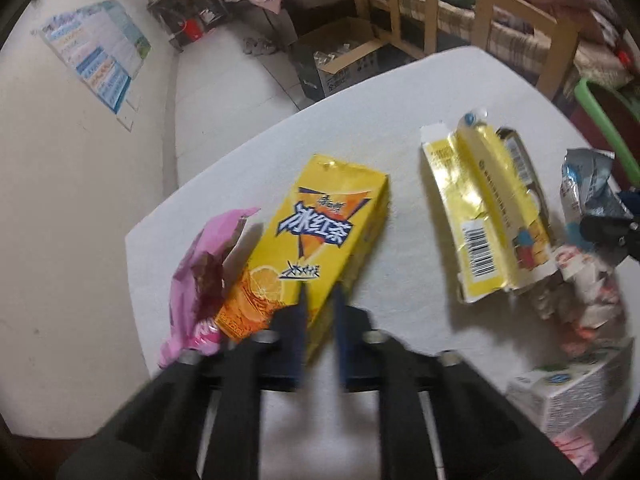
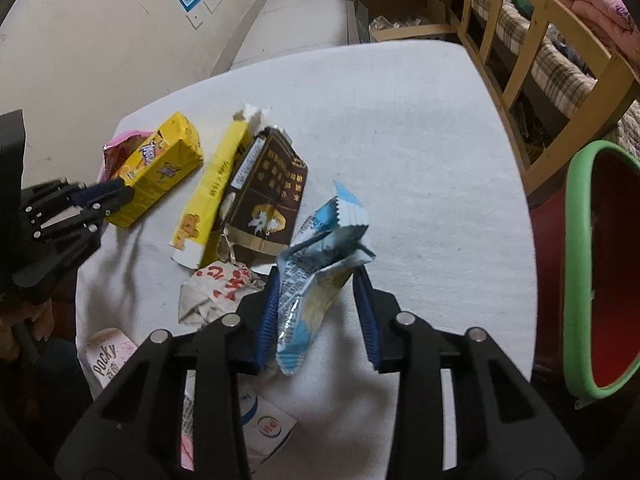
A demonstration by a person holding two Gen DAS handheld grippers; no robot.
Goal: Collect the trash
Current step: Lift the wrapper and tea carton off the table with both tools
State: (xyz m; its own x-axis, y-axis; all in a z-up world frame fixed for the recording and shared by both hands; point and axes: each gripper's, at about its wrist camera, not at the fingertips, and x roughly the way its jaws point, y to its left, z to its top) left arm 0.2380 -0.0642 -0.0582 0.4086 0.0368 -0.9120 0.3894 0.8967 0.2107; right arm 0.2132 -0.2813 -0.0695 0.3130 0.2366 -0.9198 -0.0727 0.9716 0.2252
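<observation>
The left gripper (image 1: 320,292) sits at the near end of the yellow tea carton (image 1: 316,236), its blue fingers (image 1: 298,320) narrowly apart and straddling the carton's near corner; whether they actually press on it cannot be told. The carton lies flat on the white table (image 1: 400,120), long axis running from the gripper away and slightly right, its orange end nearest the gripper and its top pointing toward the far edge. A pink wrapper (image 1: 200,280) lies just beside the carton's left side, touching it.

The right gripper (image 2: 316,276) holds a crumpled blue-and-white wrapper (image 2: 320,264) between its fingers. The left finger touches the wrapper and the right one meets its upper fold, the jaws fairly wide around the bulky foil. The wrapper stands lengthwise along the fingers, one crimped end toward the camera, the other pointing away and up.

Between the two grippers lies a flattened yellow box (image 1: 484,216), torn open, long axis running near to far, with a brown panel (image 2: 268,192) on its right side. Just near of it rests a crumpled white-and-red paper (image 2: 220,288). A Pocky box (image 2: 108,356) and a white carton (image 1: 568,392) lie at the near table edge. A green-rimmed red bin (image 2: 576,280) stands off the table's right side, beside a wooden bed rail (image 2: 520,60). A cardboard box (image 1: 344,52) sits on the floor beyond the table.
</observation>
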